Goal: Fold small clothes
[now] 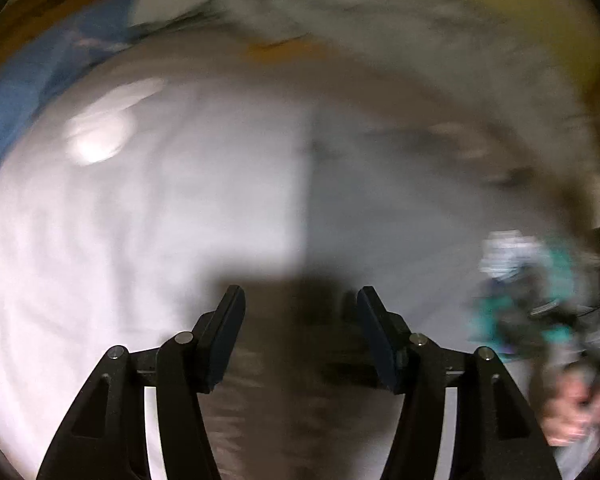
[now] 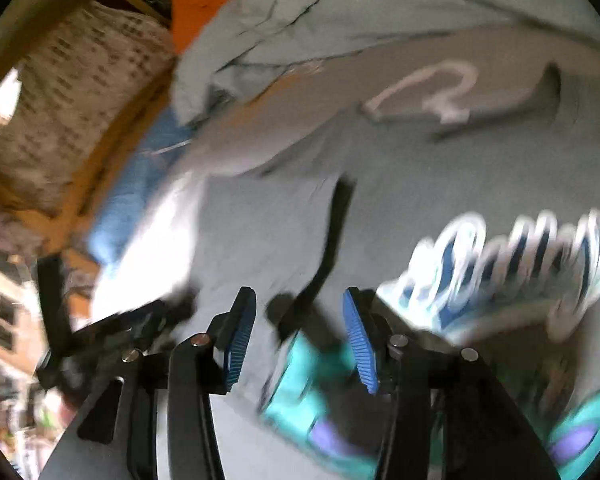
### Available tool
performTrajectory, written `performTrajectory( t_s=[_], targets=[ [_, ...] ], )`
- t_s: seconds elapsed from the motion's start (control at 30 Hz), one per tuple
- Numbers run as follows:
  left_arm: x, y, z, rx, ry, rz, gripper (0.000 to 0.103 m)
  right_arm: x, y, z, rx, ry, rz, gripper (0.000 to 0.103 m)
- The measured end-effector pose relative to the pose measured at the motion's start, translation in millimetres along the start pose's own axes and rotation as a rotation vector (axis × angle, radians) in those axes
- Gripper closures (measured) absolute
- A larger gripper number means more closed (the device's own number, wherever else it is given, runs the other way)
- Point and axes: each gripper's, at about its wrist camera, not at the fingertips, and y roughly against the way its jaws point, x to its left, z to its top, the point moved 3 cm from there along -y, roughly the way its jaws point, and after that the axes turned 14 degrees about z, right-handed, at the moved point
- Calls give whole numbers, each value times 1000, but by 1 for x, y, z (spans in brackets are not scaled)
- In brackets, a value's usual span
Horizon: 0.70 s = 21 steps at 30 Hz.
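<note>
Both views are motion-blurred. In the right wrist view my right gripper (image 2: pixel 300 296) is open, blue pads (image 2: pixel 240 340) apart, over a small teal and purple garment (image 2: pixel 308 364) on grey cloth. The garment lies low between the jaws and the pads do not press on it. Its white and blue striped part (image 2: pixel 500 264) spreads to the right. In the left wrist view my left gripper (image 1: pixel 300 304) is open with nothing between its fingers, above a pale grey cloth (image 1: pixel 140 220). The same teal and striped garment (image 1: pixel 512 264) shows at the right edge.
A grey garment with a white cord (image 2: pixel 420 92) lies behind, with a light blue-grey cloth (image 2: pixel 340 0), an orange item (image 2: pixel 204 0) and a blue cloth (image 2: pixel 140 184). A dark strap (image 2: pixel 336 232) crosses the grey cloth. A person's hand (image 1: pixel 572 412) is at lower right.
</note>
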Motion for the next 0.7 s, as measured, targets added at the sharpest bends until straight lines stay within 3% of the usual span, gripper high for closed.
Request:
performTrajectory(
  t_s=[0.03,0.07,0.13,0.17,0.2,0.3,0.4,0.53,0.63,0.7],
  targets=[
    [-7,11,0,-17,-14,-87,45,5,1,-7,10,10,13,56],
    [-13,22,-1,-48,-29,-121,44,11,-2,-15,30,29,17,56],
    [-26,35,-4,-133,-101,-19,41,20,-12,-25,66,71,-28,64],
    [-30,33,-6,-146,-128,37,40,22,-20,-29,88,93,-80,87],
    [-32,24,-8,-133,-146,98,40,21,-25,-32,101,101,-118,99],
    [-26,-14,-10,-30,-146,232,41,23,-23,-39,87,92,-134,102],
    [-16,-29,-9,38,-91,210,39,27,-8,-48,81,76,-125,103],
    [-23,-27,-13,24,-131,243,39,29,5,-59,76,109,-203,103],
    [-30,-22,-12,-26,-160,251,40,28,51,-72,-32,162,-308,103],
    [-30,-7,-9,-104,-149,220,40,26,86,-78,-89,202,-395,97]
  ],
)
